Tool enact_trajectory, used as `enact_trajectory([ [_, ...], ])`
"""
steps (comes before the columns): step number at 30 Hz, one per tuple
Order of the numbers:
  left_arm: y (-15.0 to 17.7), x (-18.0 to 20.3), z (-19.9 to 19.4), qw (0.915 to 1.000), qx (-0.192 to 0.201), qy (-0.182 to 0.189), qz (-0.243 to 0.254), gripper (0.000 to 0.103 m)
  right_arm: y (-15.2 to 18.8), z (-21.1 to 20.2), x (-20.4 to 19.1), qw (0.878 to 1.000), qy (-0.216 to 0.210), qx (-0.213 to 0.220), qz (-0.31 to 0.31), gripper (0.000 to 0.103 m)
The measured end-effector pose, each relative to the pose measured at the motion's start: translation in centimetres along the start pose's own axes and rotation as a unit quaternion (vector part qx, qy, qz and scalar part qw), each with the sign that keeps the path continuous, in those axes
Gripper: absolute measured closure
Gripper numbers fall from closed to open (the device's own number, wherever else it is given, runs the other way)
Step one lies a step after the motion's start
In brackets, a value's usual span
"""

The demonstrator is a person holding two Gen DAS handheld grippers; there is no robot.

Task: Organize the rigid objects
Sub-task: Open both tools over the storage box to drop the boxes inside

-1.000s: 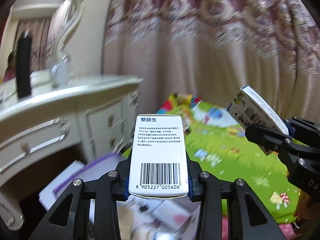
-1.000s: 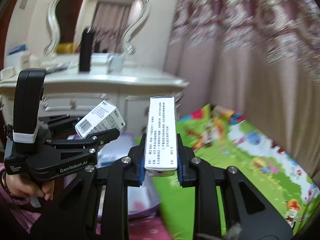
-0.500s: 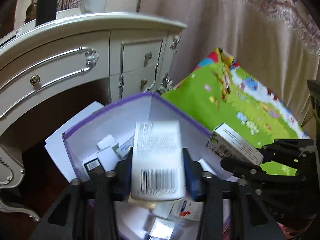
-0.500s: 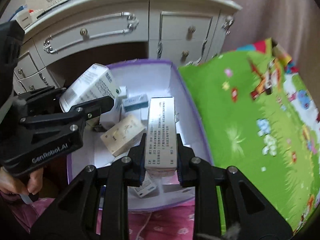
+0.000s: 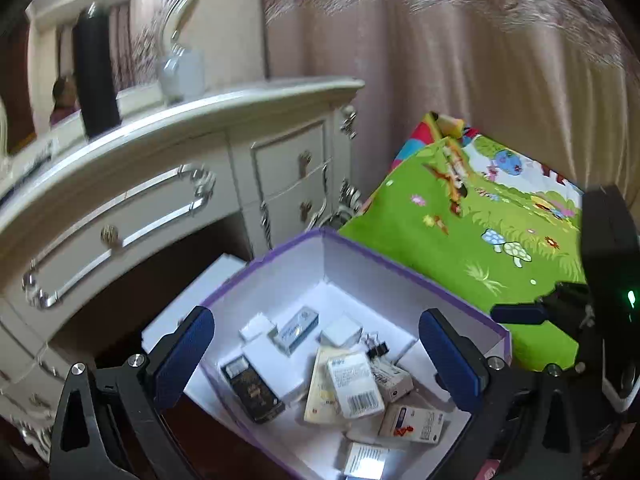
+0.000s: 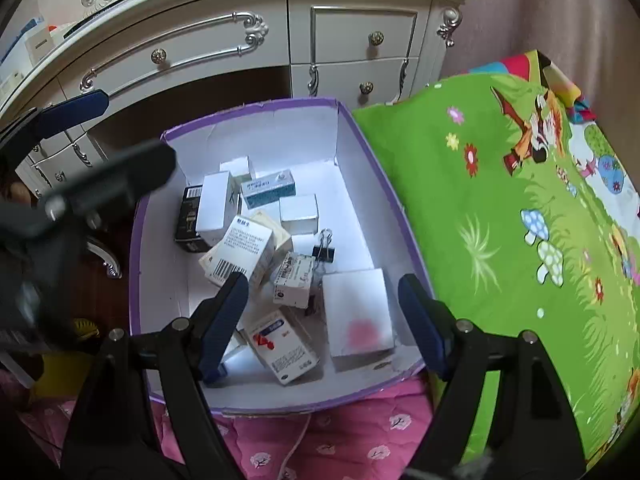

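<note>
- Now the left gripper (image 5: 316, 354) hangs above the purple-rimmed cardboard box (image 5: 404, 270), its blue-padded jaws spreading apart with nothing pinched between them.
- Below that gap, inside the box, a white medicine carton with a barcode (image 5: 354, 385) lies face up on a cream carton (image 5: 318, 390), just beside a black carton (image 5: 252, 390).
- Likewise the right gripper (image 6: 324, 320) is over the near end of the same box (image 6: 360, 136), jaws opening and gripping nothing.
- Between its blue fingers (image 6: 224, 320) lies a plain white carton with a pink blur on it (image 6: 358, 312), flat on the box floor; whether the pads touch it cannot be told.
- Next to it sit a carton with a red mark (image 6: 282, 344), a small printed carton (image 6: 294, 280) and a black binder clip (image 6: 324, 250).
- Further back stand a teal-and-white carton (image 6: 268, 188) and a tall white carton (image 6: 216, 208).
- Beside the box on the right lies a green cartoon play mat (image 6: 500, 208); behind it stands a cream dresser with silver handles (image 6: 224, 36).
- A pink floral quilt (image 6: 320, 440) shows at the near edge.
</note>
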State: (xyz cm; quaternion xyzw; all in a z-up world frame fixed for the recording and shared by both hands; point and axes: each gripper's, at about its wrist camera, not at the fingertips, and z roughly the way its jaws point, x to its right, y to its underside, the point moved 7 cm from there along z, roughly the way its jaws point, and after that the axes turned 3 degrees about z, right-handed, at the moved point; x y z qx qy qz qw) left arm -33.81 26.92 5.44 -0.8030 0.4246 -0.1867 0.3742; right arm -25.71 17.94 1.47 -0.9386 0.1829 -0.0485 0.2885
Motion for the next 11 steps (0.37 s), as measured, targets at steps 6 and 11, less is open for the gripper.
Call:
enact_trajectory([
  [6, 1.6, -1.6, 2.0, 0.9977, -0.061, -0.007, -0.029, 0.000, 0.8, 0.6, -0.7, 1.000, -0.005, -0.011, -0.006, 0.023],
  [11, 2.6, -1.7, 2.9, 0.9969, -0.070, -0.024, -0.028, 0.000, 1.1, 0.8, -1.2, 1.000, -0.001, -0.014, -0.014, 0.023],
])
